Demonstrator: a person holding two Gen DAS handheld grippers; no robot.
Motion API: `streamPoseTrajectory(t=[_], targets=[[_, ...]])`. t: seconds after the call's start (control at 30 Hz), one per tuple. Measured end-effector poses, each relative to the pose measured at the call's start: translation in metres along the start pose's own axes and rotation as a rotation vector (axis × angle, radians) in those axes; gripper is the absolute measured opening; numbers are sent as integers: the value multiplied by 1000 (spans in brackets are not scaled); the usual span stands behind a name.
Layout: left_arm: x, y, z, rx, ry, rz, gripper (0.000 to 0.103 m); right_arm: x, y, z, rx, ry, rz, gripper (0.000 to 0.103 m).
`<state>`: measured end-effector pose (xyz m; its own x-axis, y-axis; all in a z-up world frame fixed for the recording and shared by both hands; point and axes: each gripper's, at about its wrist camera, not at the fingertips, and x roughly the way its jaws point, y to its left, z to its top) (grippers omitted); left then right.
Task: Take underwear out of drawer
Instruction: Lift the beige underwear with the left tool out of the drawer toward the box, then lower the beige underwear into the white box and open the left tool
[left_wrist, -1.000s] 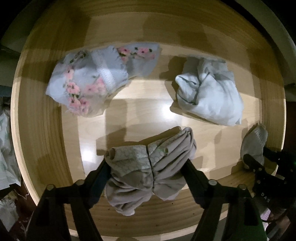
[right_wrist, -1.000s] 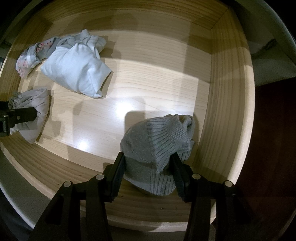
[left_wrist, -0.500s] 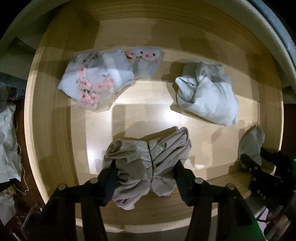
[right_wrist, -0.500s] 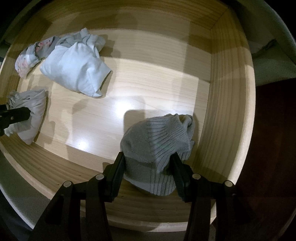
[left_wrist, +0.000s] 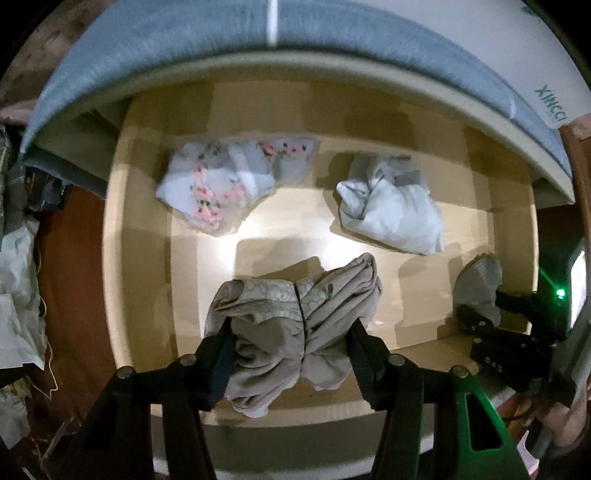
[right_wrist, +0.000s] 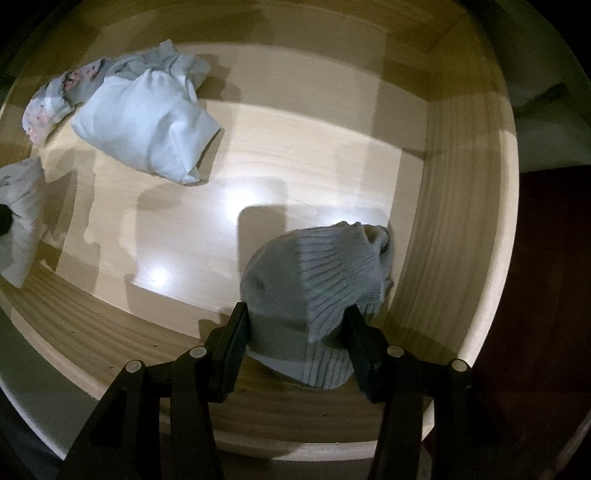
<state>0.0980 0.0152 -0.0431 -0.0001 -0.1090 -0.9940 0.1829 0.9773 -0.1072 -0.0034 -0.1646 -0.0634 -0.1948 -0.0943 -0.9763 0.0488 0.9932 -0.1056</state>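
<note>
We list a grey-blue mattress with a XINCCI label. We also log crumpled white bags, left, on red-brown floor.

The floral underwear lies half hidden behind the white bundle.

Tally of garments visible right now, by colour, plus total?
Floral pink-on-white underwear: 1, loose in the drawer
Plain white underwear: 1, loose
Beige underwear: 1, in the left claw
Grey ribbed underwear: 1, in the right claw
Total: 4
</note>
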Motion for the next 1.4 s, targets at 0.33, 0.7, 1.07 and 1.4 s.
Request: streamPoseTrajectory(t=[0.33, 0.7, 1.07, 1.4], targets=[[-26, 3, 1, 20, -64, 0, 56, 3, 3, -2, 3, -17, -16, 44], [-91, 2, -4, 57, -188, -1, 56, 5, 4, -4, 3, -20, -16, 44], [-204, 2, 7, 107, -412, -11, 56, 2, 3, -7, 4, -23, -16, 44], [-270, -17, 58, 133, -601, 19, 56, 1, 0, -9, 2, -24, -16, 44]])
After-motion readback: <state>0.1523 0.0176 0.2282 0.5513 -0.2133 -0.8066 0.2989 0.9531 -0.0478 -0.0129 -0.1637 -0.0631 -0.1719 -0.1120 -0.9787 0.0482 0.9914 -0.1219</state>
